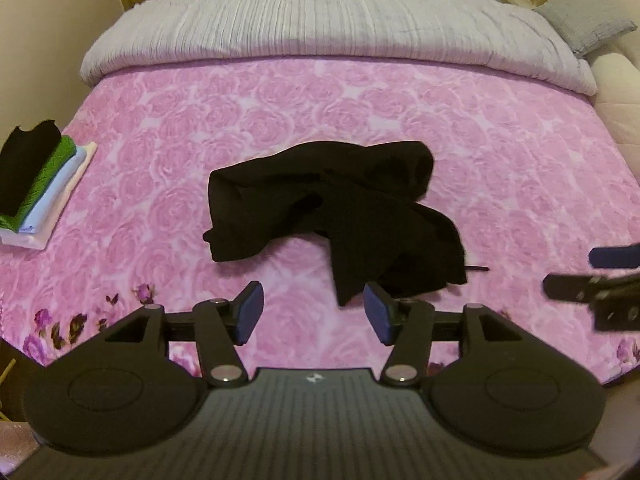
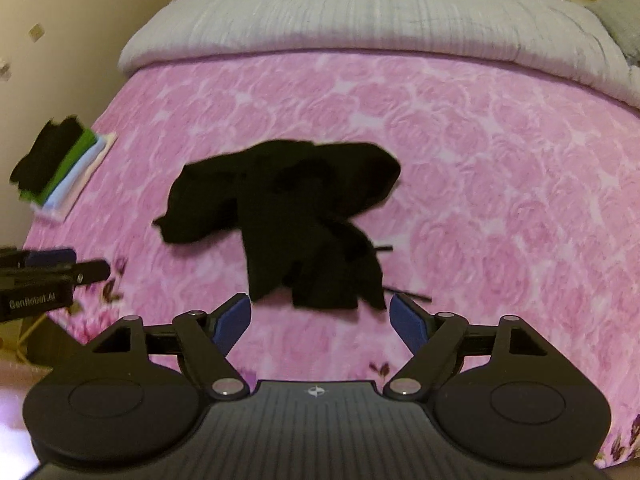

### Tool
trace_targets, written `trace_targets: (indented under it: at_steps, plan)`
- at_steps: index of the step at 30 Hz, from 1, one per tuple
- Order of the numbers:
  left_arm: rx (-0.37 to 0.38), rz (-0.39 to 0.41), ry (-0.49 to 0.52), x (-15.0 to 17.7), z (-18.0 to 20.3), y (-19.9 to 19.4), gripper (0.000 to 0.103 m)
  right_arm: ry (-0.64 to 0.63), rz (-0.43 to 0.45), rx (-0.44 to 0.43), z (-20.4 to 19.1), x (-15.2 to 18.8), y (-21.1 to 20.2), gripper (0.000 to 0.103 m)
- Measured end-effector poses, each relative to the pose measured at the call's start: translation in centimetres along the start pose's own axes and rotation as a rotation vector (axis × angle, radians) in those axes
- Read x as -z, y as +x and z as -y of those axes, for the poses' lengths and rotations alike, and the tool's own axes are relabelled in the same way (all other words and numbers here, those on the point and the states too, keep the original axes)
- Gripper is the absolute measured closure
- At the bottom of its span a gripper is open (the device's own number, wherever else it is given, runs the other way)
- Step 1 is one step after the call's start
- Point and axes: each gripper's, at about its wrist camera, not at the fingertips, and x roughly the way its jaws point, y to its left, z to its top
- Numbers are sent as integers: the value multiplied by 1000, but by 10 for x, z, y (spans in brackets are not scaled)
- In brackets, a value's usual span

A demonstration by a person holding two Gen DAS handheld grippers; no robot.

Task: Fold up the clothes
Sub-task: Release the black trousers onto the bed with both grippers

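A crumpled black garment (image 1: 340, 208) (image 2: 288, 208) lies in a heap in the middle of the pink rose-patterned bedspread (image 1: 500, 140) (image 2: 500, 160). A thin black drawstring (image 2: 404, 293) trails from its near right side. My left gripper (image 1: 314, 309) hovers open just short of the garment's near edge, with nothing between its blue pads. My right gripper (image 2: 320, 317) hangs open, wider, over the same near edge, also with nothing in it. Each gripper shows at the side of the other's view: the right (image 1: 588, 272), the left (image 2: 80, 265).
A stack of folded clothes (image 1: 36, 184) (image 2: 60, 168), black on green on pale blue and white, sits at the bed's left edge. A grey rolled duvet (image 1: 320, 24) (image 2: 380, 16) spans the far end, with a grey pillow (image 1: 588, 20) at the far right.
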Motion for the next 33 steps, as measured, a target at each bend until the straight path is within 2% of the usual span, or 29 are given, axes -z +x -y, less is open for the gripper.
trace_targets:
  at_steps: [6, 15, 25, 33]
  plan:
    - [-9, 24, 1, 36, 30, -38, 48, -30, 2, -12, 8, 41, -26, 21]
    - [-38, 47, -6, 73, 47, -73, 43, -60, 14, -30, 8, 85, -54, 21]
    - [-36, 75, -24, 84, 40, -88, 42, -83, 51, -27, -1, 90, -70, 21]
    - [-27, 45, -38, 75, 2, -62, 41, -78, 50, -12, -18, 73, -53, 21]
